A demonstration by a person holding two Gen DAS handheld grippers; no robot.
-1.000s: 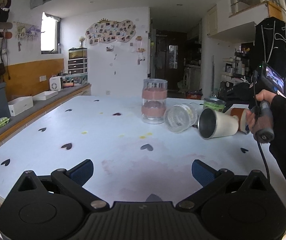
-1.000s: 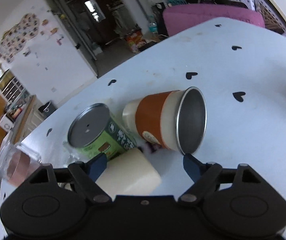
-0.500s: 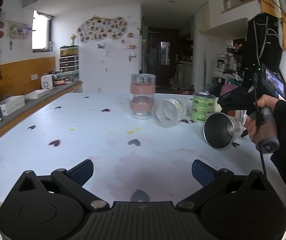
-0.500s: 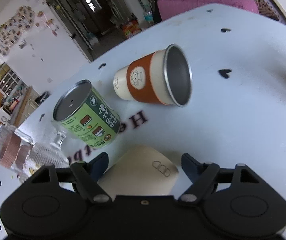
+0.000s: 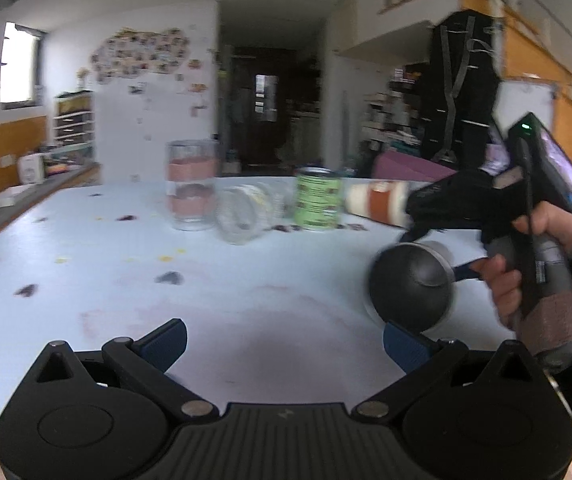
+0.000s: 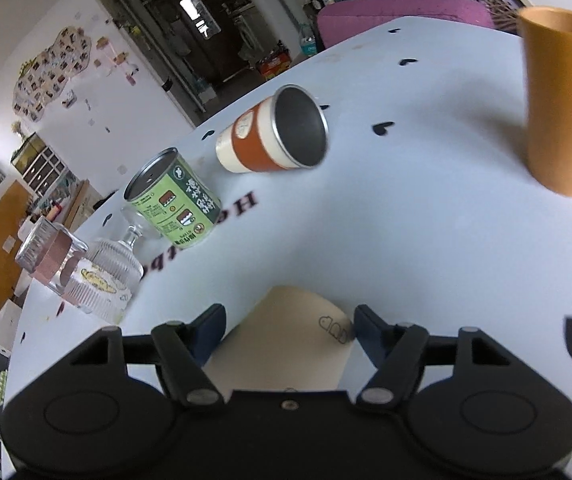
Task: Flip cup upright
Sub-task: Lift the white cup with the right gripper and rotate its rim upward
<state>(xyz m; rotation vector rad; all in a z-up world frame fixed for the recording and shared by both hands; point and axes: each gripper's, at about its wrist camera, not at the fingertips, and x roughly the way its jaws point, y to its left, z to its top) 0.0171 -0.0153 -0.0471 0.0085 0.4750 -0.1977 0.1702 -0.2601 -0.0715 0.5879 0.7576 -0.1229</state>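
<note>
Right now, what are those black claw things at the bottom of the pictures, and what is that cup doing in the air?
Those are grabbers that a person holds, one in each hand. Each has a camera looking along its two fingers, so each picture comes from one grabber. The left gripper is open and holds nothing. The right gripper pinches a cream cup; the left picture shows it lifted over the table, its open mouth facing us. On the table stand a green can, a pink-banded glass jar and an orange tube. An orange-banded cup and a ribbed glass lie tipped over.
</note>
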